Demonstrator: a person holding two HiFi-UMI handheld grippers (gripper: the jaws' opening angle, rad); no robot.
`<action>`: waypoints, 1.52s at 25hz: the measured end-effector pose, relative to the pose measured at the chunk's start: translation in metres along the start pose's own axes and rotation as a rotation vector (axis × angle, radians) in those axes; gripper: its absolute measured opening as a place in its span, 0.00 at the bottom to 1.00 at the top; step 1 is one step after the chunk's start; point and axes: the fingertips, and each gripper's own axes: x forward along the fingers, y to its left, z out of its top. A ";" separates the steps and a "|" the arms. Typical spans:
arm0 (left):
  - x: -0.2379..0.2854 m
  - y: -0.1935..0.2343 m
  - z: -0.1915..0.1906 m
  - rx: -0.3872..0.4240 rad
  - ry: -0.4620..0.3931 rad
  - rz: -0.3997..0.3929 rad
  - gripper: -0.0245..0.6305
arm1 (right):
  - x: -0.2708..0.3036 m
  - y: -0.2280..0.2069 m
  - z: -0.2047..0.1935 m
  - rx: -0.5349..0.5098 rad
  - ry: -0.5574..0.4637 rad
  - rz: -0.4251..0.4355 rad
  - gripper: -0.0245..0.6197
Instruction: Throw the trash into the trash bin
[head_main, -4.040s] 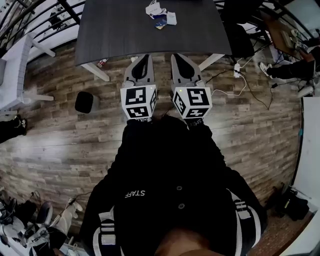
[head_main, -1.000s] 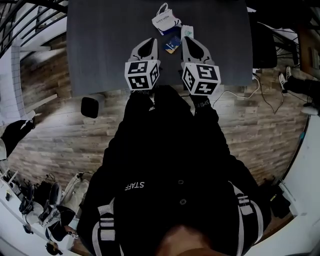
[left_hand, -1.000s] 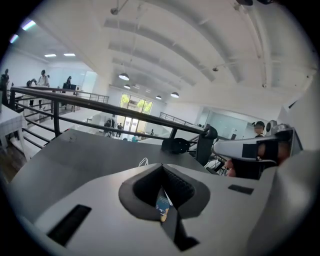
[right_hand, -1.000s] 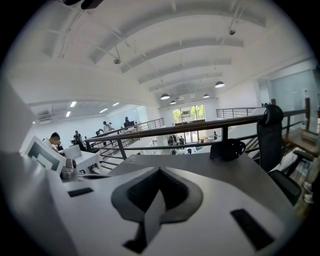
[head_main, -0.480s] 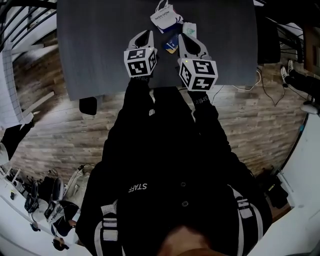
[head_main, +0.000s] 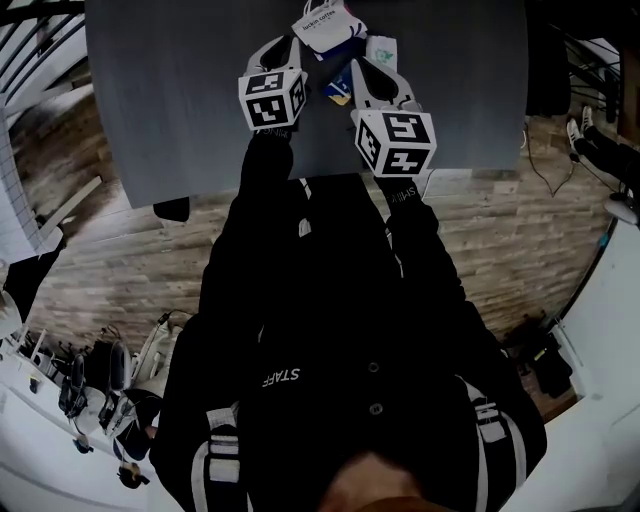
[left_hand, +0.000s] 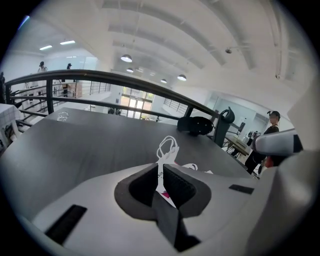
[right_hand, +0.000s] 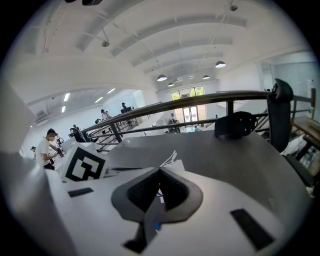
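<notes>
both grippers are over the dark grey table (head_main: 180, 100), neither holding anything. left gripper (head_main: 280, 45): jaws closed, tips meeting, only a hairline slit between the pads, nothing in it. right gripper (head_main: 358, 68): jaws fully together, also empty. trash sits in a cluster at the far middle of the table: a small white paper bag (head_main: 325, 25) with loop handles, a blue-and-yellow packet (head_main: 340, 92) and a white packet (head_main: 380, 47). the bag is just ahead of the tips, roughly between the two grippers. the blue-and-yellow packet lies between the grippers, just beside the right one. the white packet is just ahead of the right gripper. can't tell from the head view whether anything touches. in both gripper views the bag shows beyond the closed tips, not between them. small black container (head_main: 172, 208) on the wood floor (head_main: 90, 280) at the table's near left edge, partly hidden by it, well apart from the trash.
</notes>
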 end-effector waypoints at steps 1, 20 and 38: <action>0.005 0.000 -0.001 0.001 0.005 0.000 0.06 | 0.003 -0.002 -0.002 -0.001 0.006 0.001 0.06; 0.052 0.011 -0.010 0.123 0.075 -0.028 0.11 | 0.037 -0.007 -0.011 0.013 0.051 0.016 0.06; -0.032 0.002 0.035 0.106 -0.087 0.026 0.04 | 0.003 0.025 0.015 -0.035 -0.013 0.065 0.06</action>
